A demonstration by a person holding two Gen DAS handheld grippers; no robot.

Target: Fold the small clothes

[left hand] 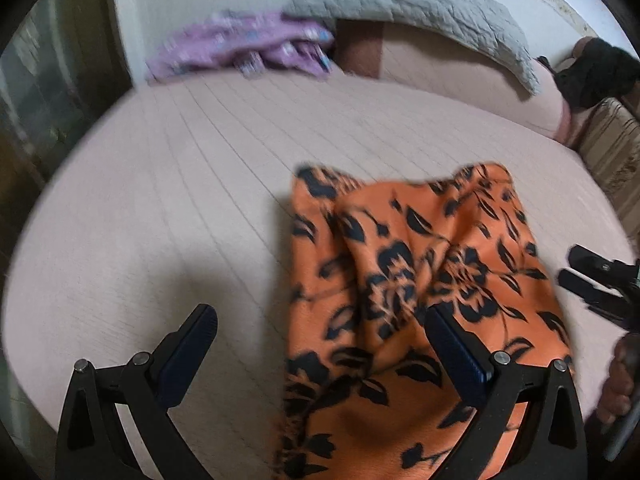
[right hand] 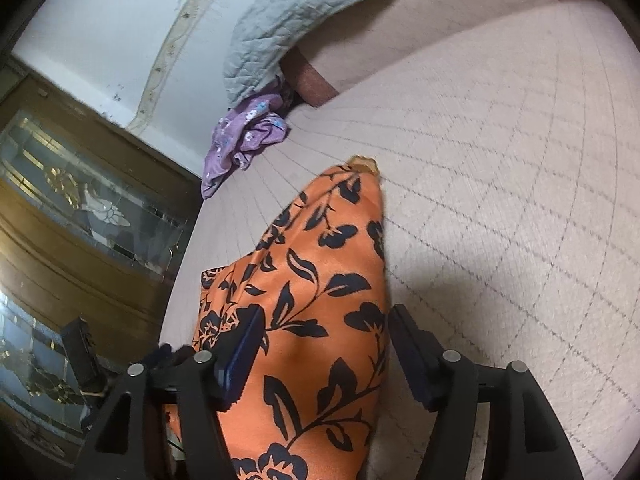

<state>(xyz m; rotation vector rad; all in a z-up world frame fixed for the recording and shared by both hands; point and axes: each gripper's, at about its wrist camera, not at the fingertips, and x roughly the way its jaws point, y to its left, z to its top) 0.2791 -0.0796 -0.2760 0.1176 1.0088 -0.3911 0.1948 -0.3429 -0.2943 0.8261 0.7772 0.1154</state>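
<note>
While the orange floral garment (left hand: 400, 300) lay on the pink bed cover (left hand: 180, 200), the left gripper (left hand: 320, 332) stood wide, its right finger over the cloth. The right gripper (right hand: 324, 340) also stood apart, cloth between its pads, neither visibly pressing. A purple garment (right hand: 240, 140) lay well apart.

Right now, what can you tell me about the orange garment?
The orange garment is smooth, slightly shiny fabric printed with black flowers and leaves. It lies rumpled and partly folded on the pale pink bed cover, narrowing to a point away from the right camera. It lies between the fingers of the open right tongs, with no grip visible.
</note>
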